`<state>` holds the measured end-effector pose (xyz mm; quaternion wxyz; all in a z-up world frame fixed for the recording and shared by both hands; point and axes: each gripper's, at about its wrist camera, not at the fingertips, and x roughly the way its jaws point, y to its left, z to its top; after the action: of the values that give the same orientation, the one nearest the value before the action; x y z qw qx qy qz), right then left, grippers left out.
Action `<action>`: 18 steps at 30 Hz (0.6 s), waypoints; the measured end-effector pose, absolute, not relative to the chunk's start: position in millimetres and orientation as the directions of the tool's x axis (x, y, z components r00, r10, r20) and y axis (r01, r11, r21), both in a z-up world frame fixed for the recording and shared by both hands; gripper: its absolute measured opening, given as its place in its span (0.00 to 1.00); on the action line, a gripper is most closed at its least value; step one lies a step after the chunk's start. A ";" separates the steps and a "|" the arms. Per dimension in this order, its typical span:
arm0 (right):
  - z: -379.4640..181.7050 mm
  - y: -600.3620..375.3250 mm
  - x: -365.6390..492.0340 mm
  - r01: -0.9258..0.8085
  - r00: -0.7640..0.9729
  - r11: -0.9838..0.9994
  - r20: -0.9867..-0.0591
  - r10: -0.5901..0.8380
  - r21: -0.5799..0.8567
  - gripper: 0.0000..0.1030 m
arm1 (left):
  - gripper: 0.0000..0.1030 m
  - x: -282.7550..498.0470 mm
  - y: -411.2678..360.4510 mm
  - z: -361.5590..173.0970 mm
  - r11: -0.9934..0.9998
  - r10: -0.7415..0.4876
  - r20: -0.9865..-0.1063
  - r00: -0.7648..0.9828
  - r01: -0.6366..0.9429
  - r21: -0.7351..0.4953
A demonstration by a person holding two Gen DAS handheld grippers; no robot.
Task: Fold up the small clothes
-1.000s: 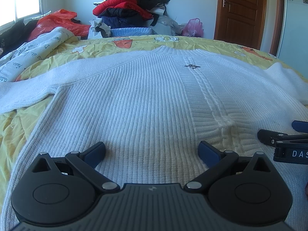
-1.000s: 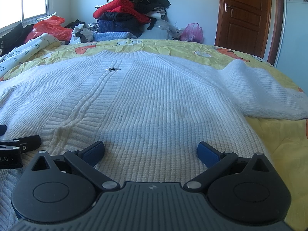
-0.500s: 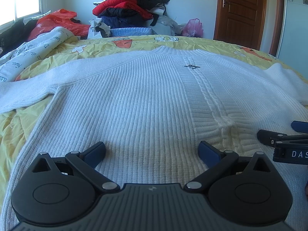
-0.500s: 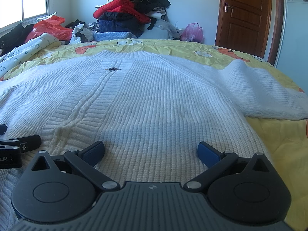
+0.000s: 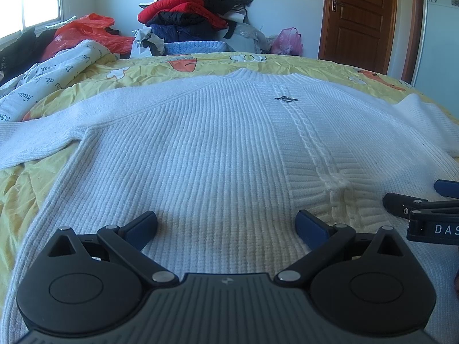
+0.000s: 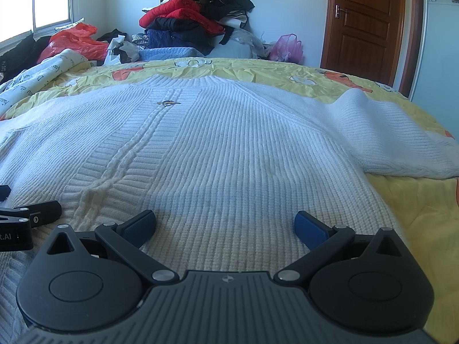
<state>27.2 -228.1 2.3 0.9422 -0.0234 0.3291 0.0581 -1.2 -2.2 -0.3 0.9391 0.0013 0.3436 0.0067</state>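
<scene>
A white ribbed knit sweater (image 5: 218,149) lies flat, front up, on a yellow bedspread (image 5: 258,58), collar at the far side and a cable braid down its middle. Its left sleeve (image 5: 43,126) stretches out to the left; its right sleeve (image 6: 387,134) lies bunched to the right. My left gripper (image 5: 226,225) stands open over the hem, left of the braid, nothing between its blue pads. My right gripper (image 6: 225,225) is open too, over the hem right of the braid. Each gripper shows at the edge of the other's view.
A pile of red, black and navy clothes (image 5: 195,11) stands behind the bed's far edge, with a red plastic bag (image 5: 83,30) and a printed white cloth (image 5: 51,71) at the far left. A pink bag (image 6: 287,47) and a brown door (image 6: 364,23) are at the back right.
</scene>
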 end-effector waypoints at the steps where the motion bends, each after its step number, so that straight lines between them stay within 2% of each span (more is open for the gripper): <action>1: 2.5 -228.5 27.1 -0.125 0.777 0.992 -0.623 0.094 -0.006 1.00 | 1.00 -1.7 -2.5 -0.5 1.000 0.014 -0.645 0.764 -0.012 0.007; 8: 12.2 -236.0 34.2 -0.158 0.759 0.987 -0.638 0.133 0.018 1.00 | 1.00 -1.2 -2.2 -0.4 1.000 0.013 -0.645 0.764 -0.012 0.007; 13: 39.2 -273.0 45.6 -0.113 0.830 0.993 -0.548 0.102 0.013 1.00 | 1.00 -1.3 -2.5 -0.4 1.000 0.013 -0.645 0.764 -0.012 0.006; 18: 51.9 -347.4 72.7 -0.008 0.853 0.999 -0.522 0.028 0.041 1.00 | 1.00 -1.1 -2.5 -0.4 1.000 0.014 -0.646 0.764 -0.012 0.007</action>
<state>72.7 -347.4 51.9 0.9623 0.0186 0.2713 0.0093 -1.1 -2.5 -0.4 0.9390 0.0012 0.3437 0.0068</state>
